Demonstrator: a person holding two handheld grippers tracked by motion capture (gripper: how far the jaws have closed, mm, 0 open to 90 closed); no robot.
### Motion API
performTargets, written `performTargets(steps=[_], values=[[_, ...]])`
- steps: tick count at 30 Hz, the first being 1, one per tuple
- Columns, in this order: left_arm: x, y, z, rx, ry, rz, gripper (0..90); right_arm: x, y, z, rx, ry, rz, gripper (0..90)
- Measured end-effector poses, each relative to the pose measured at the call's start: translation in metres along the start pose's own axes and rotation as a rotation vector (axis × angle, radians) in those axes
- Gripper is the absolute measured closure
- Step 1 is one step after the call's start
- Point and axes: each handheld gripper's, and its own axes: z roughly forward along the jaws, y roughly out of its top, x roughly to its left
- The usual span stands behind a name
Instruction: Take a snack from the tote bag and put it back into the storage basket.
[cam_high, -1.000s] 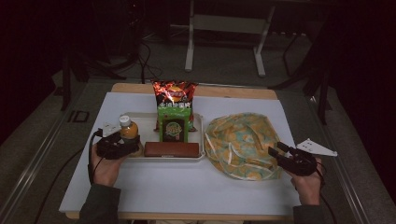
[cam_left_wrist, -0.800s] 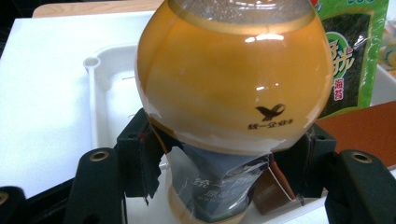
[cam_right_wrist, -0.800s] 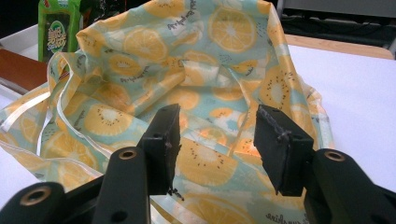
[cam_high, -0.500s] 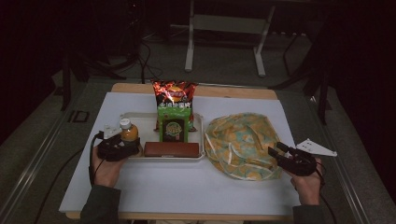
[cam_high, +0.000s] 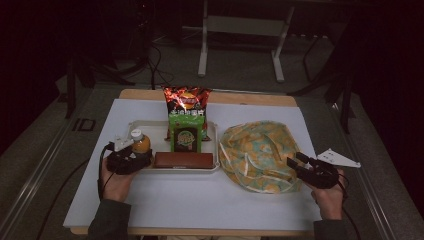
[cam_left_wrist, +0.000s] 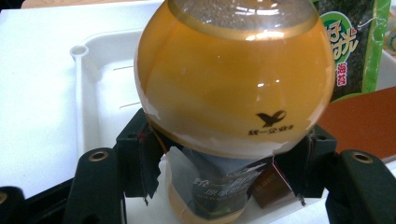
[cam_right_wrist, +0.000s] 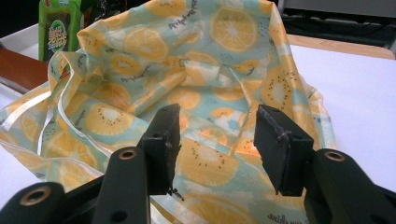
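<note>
An orange drink bottle with a white cap stands at the left end of a white tray. My left gripper is shut on it, with a pad pressing on each side below its round bulge. At the right, a cloth bag printed with orange and kiwi slices lies crumpled on the table. My right gripper is open just over the bag's near right edge, with nothing pinched between its pads.
The tray also holds a green snack packet, a red chips bag behind it and a flat brown box along its front rim. The white tabletop is bare in front of the tray.
My left gripper and the bottle in it have shifted slightly toward the near side of the tray. The right gripper has stayed still.
</note>
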Motion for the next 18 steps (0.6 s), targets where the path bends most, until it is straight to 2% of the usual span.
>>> performTargets(steps=[10, 15, 18], values=[[-0.0018, -0.0034, -0.0016, 0.000, -0.005, 0.020, 36.7, 0.0001, 0.0000, 0.0001, 0.001, 0.001, 0.000, 50.4], [-0.0039, -0.0049, -0.0018, 0.001, -0.007, 0.049, 36.4, -0.0002, 0.0000, -0.0001, 0.000, 0.001, 0.000, 50.4], [-0.0038, -0.0054, -0.0019, 0.000, -0.010, 0.052, 36.3, -0.0006, 0.0001, -0.0009, 0.000, 0.001, 0.003, 50.4]])
